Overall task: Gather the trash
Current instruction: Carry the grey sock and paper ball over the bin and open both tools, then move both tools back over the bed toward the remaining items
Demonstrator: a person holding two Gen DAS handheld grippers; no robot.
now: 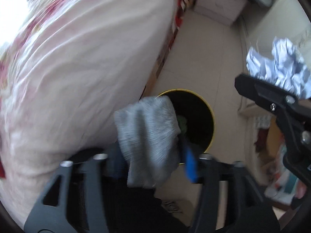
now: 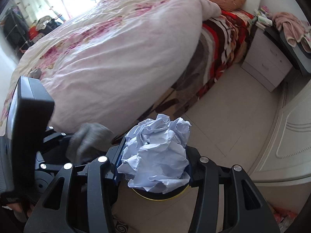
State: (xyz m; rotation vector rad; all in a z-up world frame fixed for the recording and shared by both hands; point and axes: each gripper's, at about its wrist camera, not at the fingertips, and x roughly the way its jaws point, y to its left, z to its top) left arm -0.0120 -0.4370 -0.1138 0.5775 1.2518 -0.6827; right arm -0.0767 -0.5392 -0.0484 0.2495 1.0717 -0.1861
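Observation:
My left gripper [image 1: 155,161] is shut on a grey sock [image 1: 147,136], held just above the near rim of a round bin with a yellow rim [image 1: 212,116] and a dark inside on the floor. My right gripper [image 2: 153,167] is shut on a crumpled ball of white paper [image 2: 157,151]. It hovers above the same bin, whose yellow rim [image 2: 159,199] shows below the paper. The paper ball [image 1: 279,64] and the right gripper's black body show at the right in the left wrist view. The sock [image 2: 87,141] shows at lower left in the right wrist view.
A bed with a pink floral duvet [image 2: 116,48] and a red patterned blanket [image 2: 223,48] fills the left side. A white nightstand [image 2: 266,62] stands beyond it. A white cabinet door [image 2: 287,132] is on the right. Pale floor tiles [image 2: 223,126] lie between.

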